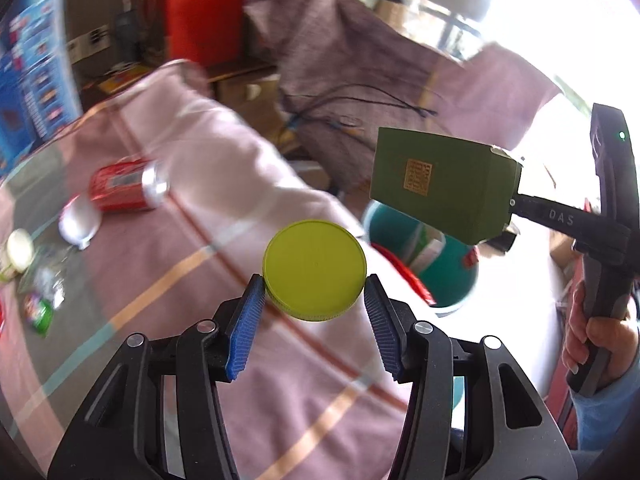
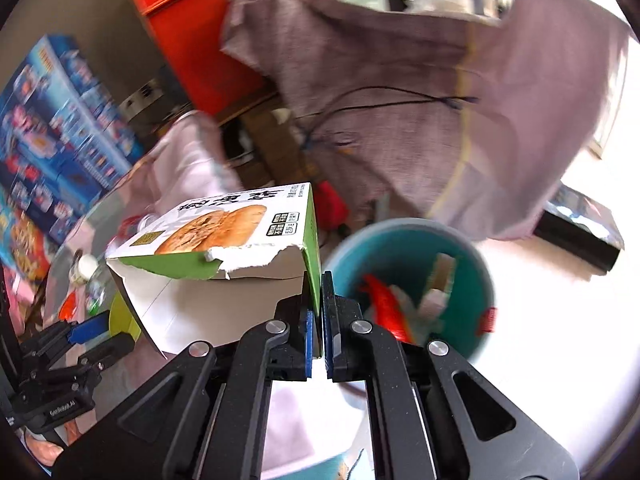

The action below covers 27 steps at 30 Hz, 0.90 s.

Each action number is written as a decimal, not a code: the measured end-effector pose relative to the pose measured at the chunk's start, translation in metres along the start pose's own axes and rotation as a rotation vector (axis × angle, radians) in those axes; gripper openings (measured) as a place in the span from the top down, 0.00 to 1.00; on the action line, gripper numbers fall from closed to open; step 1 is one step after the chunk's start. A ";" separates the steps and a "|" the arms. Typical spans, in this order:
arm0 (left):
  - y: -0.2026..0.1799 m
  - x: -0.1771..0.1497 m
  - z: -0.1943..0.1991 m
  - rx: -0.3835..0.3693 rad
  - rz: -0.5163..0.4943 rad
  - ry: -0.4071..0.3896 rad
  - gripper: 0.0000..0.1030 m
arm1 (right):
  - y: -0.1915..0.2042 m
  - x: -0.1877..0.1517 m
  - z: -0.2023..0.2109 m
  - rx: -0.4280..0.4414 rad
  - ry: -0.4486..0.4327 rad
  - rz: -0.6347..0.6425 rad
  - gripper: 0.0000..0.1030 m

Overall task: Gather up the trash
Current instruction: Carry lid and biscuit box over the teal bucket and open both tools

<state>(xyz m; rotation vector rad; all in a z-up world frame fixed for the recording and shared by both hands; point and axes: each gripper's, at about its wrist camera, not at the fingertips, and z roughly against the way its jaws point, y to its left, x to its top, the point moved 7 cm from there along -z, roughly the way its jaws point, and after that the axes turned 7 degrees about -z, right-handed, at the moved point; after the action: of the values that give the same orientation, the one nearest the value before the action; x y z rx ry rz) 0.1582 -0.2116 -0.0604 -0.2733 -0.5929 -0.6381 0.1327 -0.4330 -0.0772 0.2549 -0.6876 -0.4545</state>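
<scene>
My left gripper (image 1: pixel 314 282) is shut on a round lime-green lid (image 1: pixel 314 264), its blue pads pressing on both edges, held above the striped pink tablecloth (image 1: pixel 192 332). In the right wrist view the same gripper (image 2: pixel 107 334) and lid (image 2: pixel 122 316) appear at lower left. My right gripper (image 2: pixel 319 282) is shut on one wall of a torn green-and-white food carton (image 2: pixel 224 240), seen from the left as a green box (image 1: pixel 440 184) in the gripper (image 1: pixel 512 220). The carton hangs beside a teal bin (image 2: pixel 400 226), just left of its rim.
The bin (image 1: pixel 460 280) holds a red wrapper (image 2: pixel 386 304) and paper scraps. A red can (image 1: pixel 128 186), a white crumpled piece (image 1: pixel 78 220) and small wrappers (image 1: pixel 40 300) lie on the cloth. A draped chair (image 2: pixel 400 120) and blue boxes (image 2: pixel 60 128) stand behind.
</scene>
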 end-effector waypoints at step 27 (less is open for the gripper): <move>-0.122 0.026 -0.141 -0.130 -0.154 0.219 0.37 | -0.142 -0.002 -0.027 -0.094 0.124 -0.196 0.95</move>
<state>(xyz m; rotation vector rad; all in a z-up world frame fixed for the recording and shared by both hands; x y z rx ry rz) 0.1596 -0.3772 -0.1505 -0.2761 -0.3644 -0.8453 0.1039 -0.5532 -0.1513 0.2604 -0.5205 -0.6514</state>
